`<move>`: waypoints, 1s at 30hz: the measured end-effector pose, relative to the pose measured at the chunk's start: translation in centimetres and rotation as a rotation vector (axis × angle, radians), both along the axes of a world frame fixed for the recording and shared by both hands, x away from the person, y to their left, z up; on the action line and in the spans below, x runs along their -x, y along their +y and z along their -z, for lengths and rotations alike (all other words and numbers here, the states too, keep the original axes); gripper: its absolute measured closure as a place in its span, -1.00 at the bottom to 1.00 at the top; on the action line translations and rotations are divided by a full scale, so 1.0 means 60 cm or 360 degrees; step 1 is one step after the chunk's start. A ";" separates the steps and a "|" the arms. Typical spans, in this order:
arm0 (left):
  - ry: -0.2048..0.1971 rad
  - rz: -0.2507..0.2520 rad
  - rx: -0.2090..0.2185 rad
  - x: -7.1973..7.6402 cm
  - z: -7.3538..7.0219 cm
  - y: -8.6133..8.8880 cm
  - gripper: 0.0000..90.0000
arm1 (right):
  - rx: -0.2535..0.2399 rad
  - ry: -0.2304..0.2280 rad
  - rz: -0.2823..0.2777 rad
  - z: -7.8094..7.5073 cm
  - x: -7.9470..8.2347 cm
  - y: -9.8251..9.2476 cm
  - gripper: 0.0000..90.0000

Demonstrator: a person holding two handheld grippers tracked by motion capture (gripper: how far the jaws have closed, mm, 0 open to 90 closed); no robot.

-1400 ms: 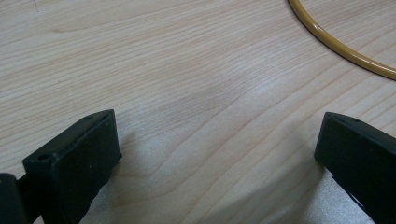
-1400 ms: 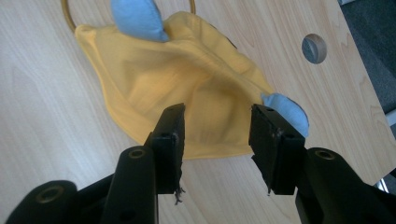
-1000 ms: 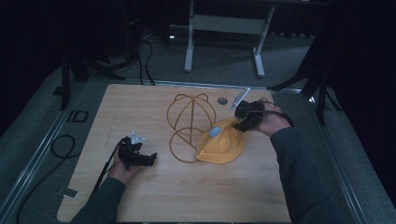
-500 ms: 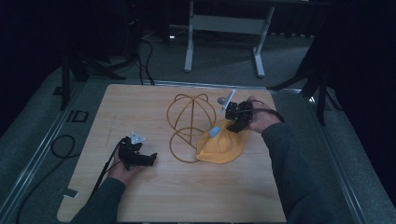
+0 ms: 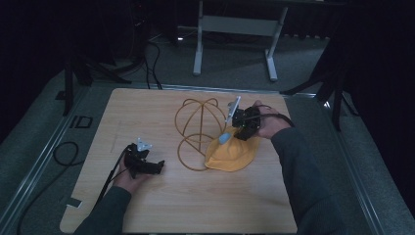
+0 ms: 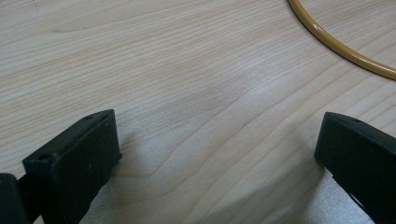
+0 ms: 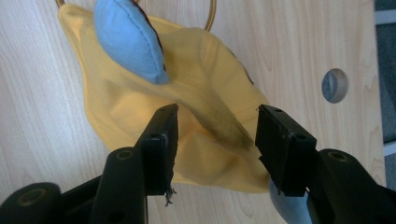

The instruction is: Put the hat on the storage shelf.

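A yellow cloth hat (image 5: 232, 155) with a light blue patch (image 5: 224, 138) lies crumpled on the wooden table (image 5: 195, 205), against the foot of a yellow wire dome frame (image 5: 195, 122). My right gripper (image 5: 236, 132) hovers at the hat's far edge. In the right gripper view its jaws stand on either side of a fold of the hat (image 7: 140, 107) without pressing it, so the right gripper (image 7: 217, 128) is open; its jaws have just been opening. The left gripper (image 5: 157, 167) rests low on the table, and in its own view the left gripper (image 6: 215, 154) is open over bare wood, with the wire frame (image 6: 345, 49) ahead.
A round hole (image 7: 335, 85) sits in the tabletop beyond the hat. A grey metal stand (image 5: 235, 24) rises behind the table, and cables (image 5: 63, 152) lie on the floor to the left. Dark floor surrounds the table's edges.
The right gripper has shifted a little to the left, toward the wire frame, over the hat's far edge. The left hand and gripper have stayed where they were.
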State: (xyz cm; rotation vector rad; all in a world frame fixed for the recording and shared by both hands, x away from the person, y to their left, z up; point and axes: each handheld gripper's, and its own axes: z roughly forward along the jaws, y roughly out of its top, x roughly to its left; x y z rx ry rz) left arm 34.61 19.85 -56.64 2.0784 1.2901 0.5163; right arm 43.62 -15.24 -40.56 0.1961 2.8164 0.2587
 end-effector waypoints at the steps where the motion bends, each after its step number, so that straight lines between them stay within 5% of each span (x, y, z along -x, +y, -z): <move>1: 0.0000 0.0000 0.0000 0.000 0.000 0.000 -1.00 | 0.0014 0.0004 0.0000 0.004 -0.001 0.002 0.12; 13: -0.0001 0.0000 0.0001 0.000 0.000 0.000 -1.00 | 0.0140 -0.0014 -0.0038 0.013 0.003 0.000 0.82; 30: 0.0000 0.0000 0.0000 0.000 0.000 0.000 -1.00 | 0.0087 -0.0022 0.0082 -0.020 0.013 -0.061 0.87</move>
